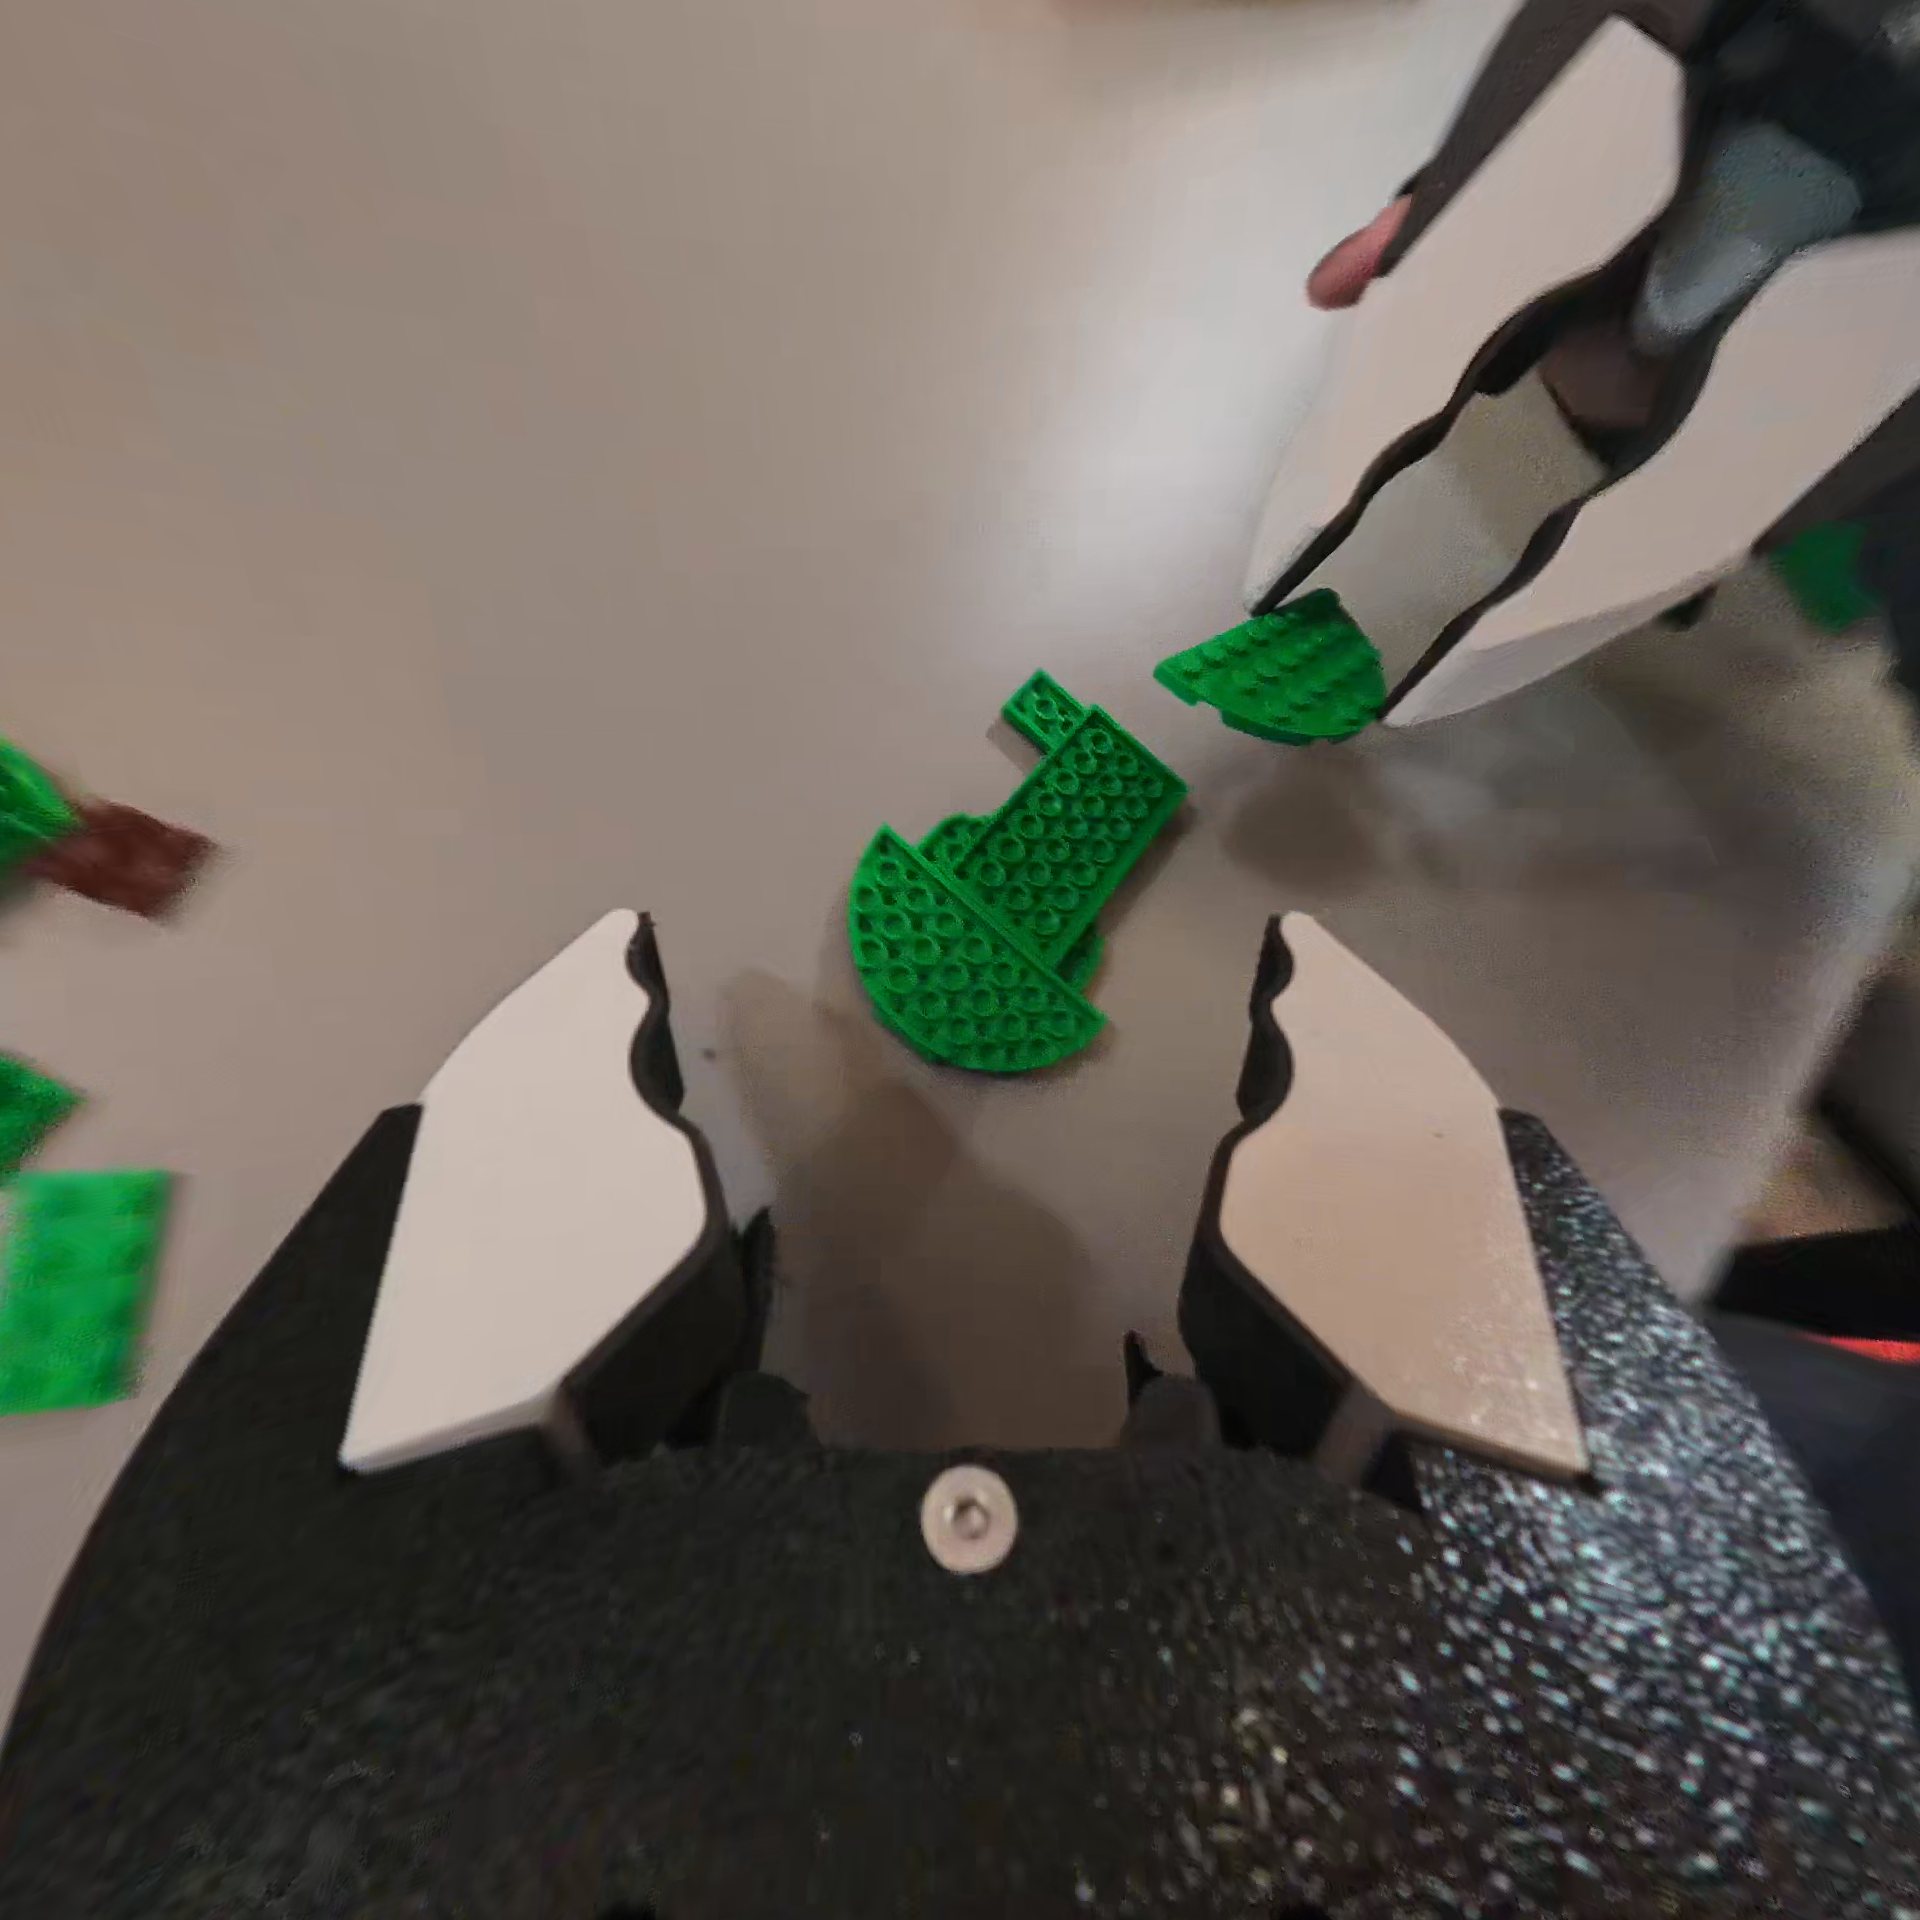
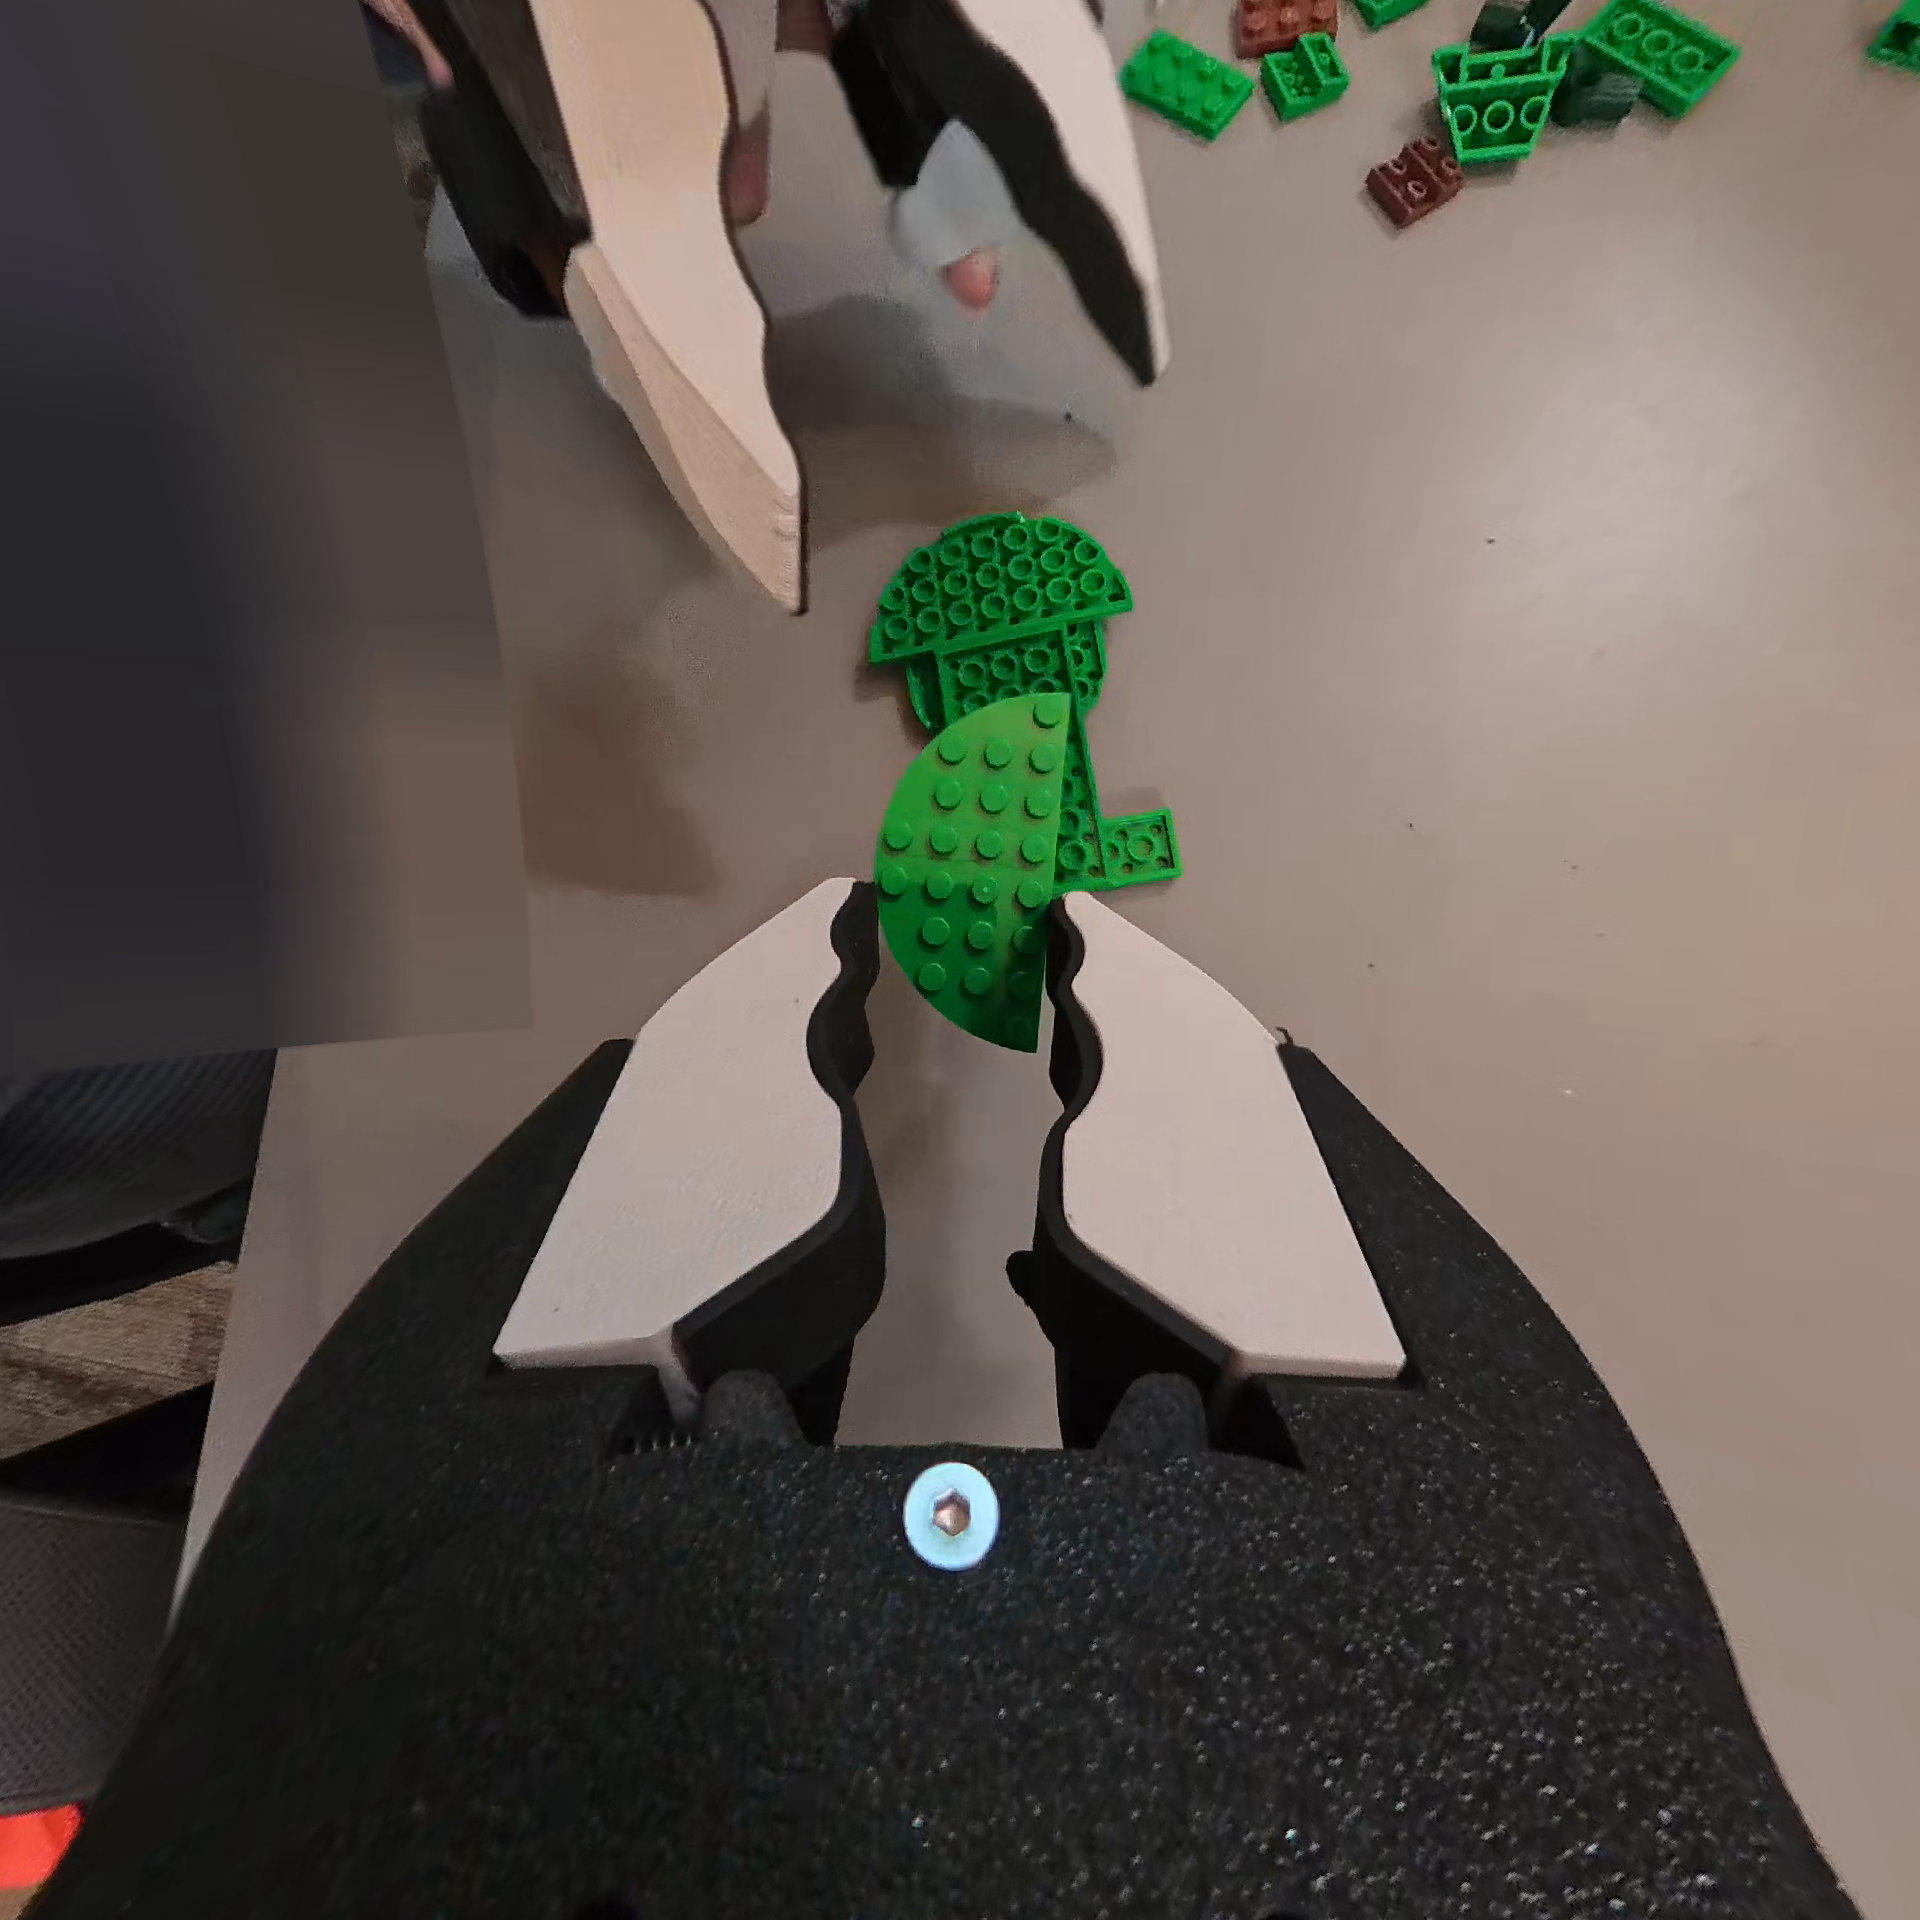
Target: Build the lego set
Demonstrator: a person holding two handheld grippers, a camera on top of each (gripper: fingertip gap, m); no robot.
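Green half-round plate (image 2: 971, 883), studs up, pinched between the tips of the right tool (image 2: 961, 914); curved edge toward that tool's left finger, straight edge toward its right finger. Held tilted above the desk (image 2: 1455, 727), just beside the flat green assembly (image 2: 997, 603) and partly in front of it in the right wrist view; in the left wrist view, the plate (image 1: 1273, 670) apart from the assembly (image 1: 997, 914), with a narrow gap of bare desk (image 1: 520, 416) between.

Assembly lying flat, underside up: a half-round plate at one end, a rectangular plate joined to its straight edge, and a small plate jutting from the far corner.

Left tool (image 1: 961, 925) spread wide and gripping nothing, poised above the desk just short of the assembly's rounded end. Seen in the right wrist view as two pale fingers (image 2: 707, 416) hanging beyond the assembly, one tip close to its curved rim.

Open desk all around the assembly. Loose green and brown bricks (image 2: 1496, 94) well apart in the far right corner of the right wrist view; blurred green and brown pieces (image 1: 73, 1278) along the left edge of the left wrist view. Desk edge visible at the left in the right wrist view, near the right tool.
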